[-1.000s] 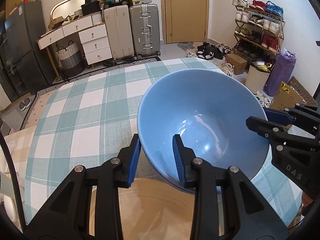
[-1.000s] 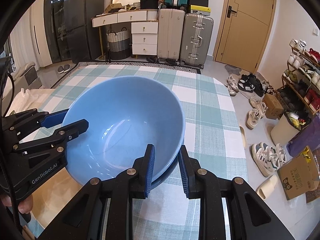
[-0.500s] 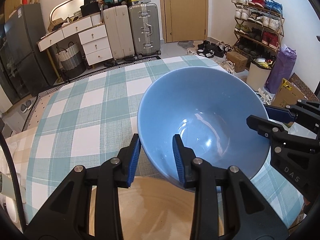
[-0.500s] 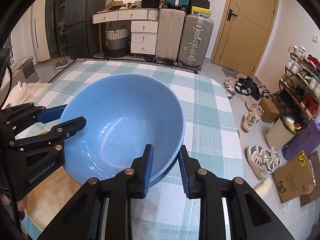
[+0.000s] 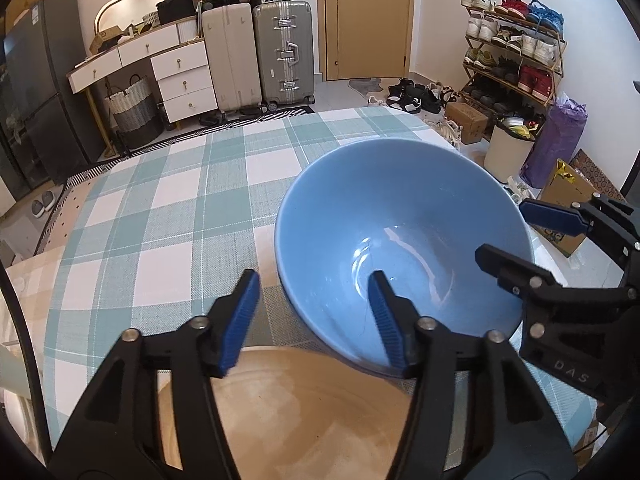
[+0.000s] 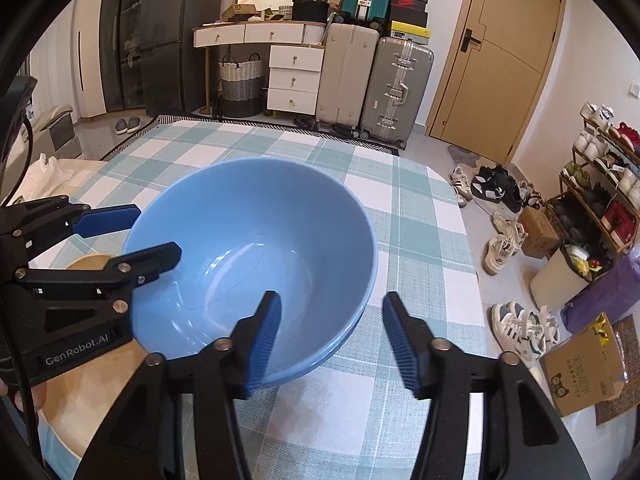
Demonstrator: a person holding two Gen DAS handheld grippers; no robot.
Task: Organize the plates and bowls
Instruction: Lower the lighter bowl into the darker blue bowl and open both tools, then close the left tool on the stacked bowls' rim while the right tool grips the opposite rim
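Observation:
A large blue bowl [image 5: 400, 232] [image 6: 248, 248] sits nested in a second blue bowl, whose rim [image 6: 340, 344] shows just under it, on the green-and-white checked tablecloth [image 5: 160, 220]. A round tan plate [image 5: 300, 408] [image 6: 92, 380] lies beside and partly under the bowls. My left gripper [image 5: 312, 284] [image 6: 157, 230] straddles the bowl's near-left rim, its jaws opening, with neither pad pressing on the wall. My right gripper [image 6: 332, 300] [image 5: 502, 232] straddles the opposite rim the same way, jaws opening, one pad inside, one outside with a gap.
The table's rounded right edge [image 6: 460, 216] drops to a floor strewn with shoes [image 6: 504, 240] and a cardboard box [image 6: 580, 364]. Suitcases [image 5: 256, 56], a white dresser and a shoe rack [image 5: 516, 48] stand beyond the table. A hand's fingers [image 6: 20, 400] show at the lower left.
Both grippers were shut on the bowl's rim; now both pairs of jaws have spread apart and let the rim go. The bowl has settled slightly lower onto the one beneath.

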